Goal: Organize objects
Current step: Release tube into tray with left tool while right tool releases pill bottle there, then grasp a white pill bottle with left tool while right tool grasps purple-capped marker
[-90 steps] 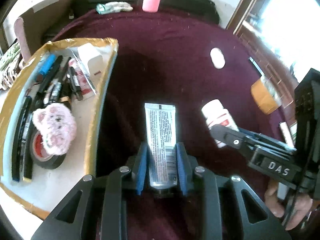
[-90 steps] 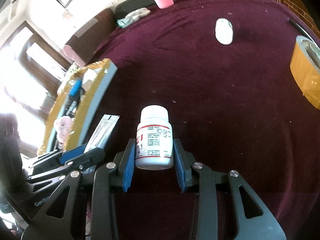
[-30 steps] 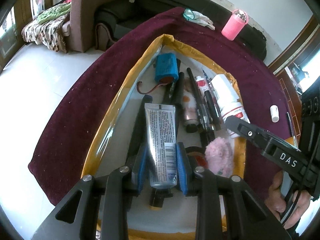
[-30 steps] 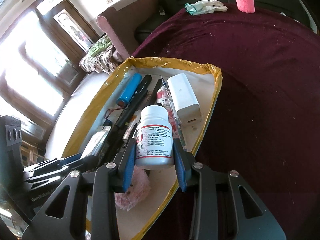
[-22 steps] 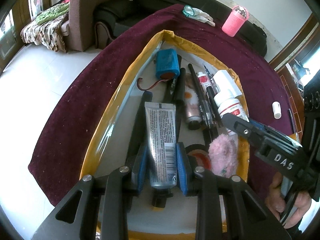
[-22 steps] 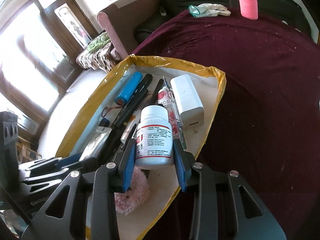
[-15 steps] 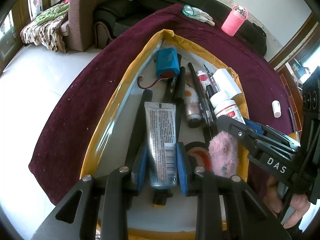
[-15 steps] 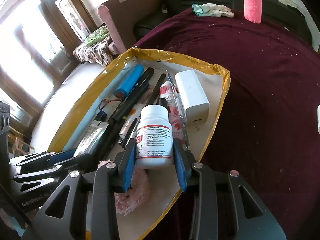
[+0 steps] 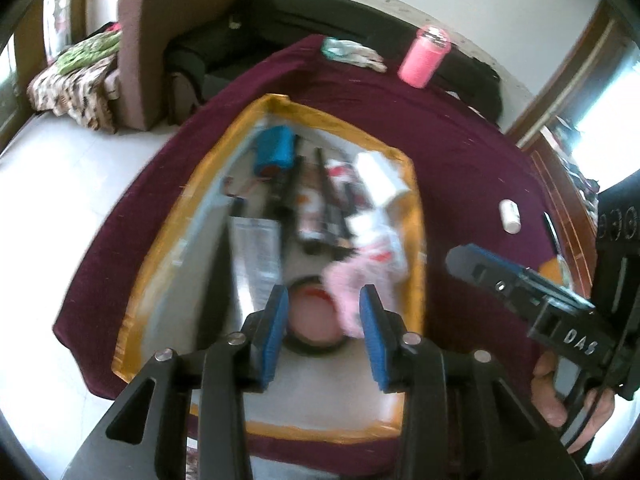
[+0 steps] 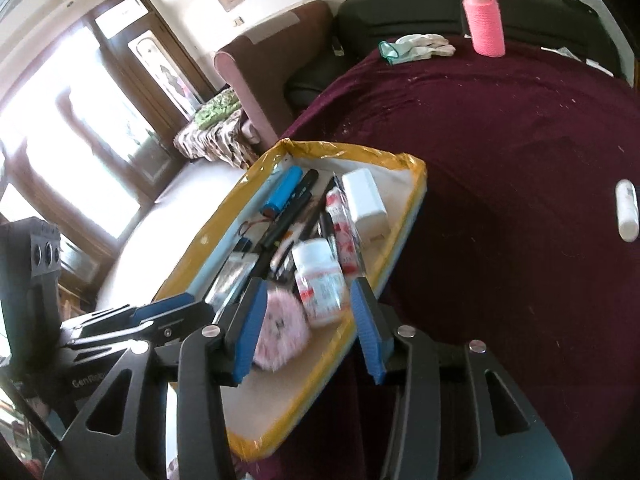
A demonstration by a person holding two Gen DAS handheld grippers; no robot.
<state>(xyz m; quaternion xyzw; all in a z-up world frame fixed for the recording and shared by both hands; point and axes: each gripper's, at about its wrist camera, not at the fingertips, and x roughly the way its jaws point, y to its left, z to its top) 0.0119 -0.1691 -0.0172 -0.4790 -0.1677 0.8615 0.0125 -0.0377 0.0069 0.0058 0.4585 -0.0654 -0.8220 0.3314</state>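
In the tray (image 10: 404, 236), yellow-rimmed, on the maroon tablecloth (image 10: 520, 140): white pill bottle (image 10: 320, 280) lies on its side at the near right, against the pink fluffy toy (image 10: 280, 330). Silver tube (image 9: 256, 252) lies flat on the tray's left side, next to the black pens (image 10: 288, 212); blurred in the left wrist view.

Right gripper (image 10: 304, 324): jaws opening, apart. Bottle sits beyond and between the blue pads (image 10: 248, 320), pads not touching it. Nothing clamped.

Left gripper (image 9: 322, 334): jaws opening, apart, empty. Tube lies ahead and left of its left pad, clear of both. Between the pads in view: black tape roll (image 9: 316, 320) with the red core, and the edge of the pink toy.

Also in the tray: blue cylindrical battery (image 10: 282, 192) with a thin wire at the far left, white charger block (image 10: 366, 204) at the far right, a red-and-white printed tube (image 10: 344, 228) just beside the charger.

Outside the tray, on the cloth: small white cylinder (image 10: 626, 210) well to the right, pink bottle (image 10: 484, 16) upright at the far edge, white gloves (image 10: 420, 48) near it.

A hand (image 9: 560, 396) holds the right gripper's handle, seen at the right edge of the left wrist view. Brown armchair (image 10: 272, 72) beyond the table.
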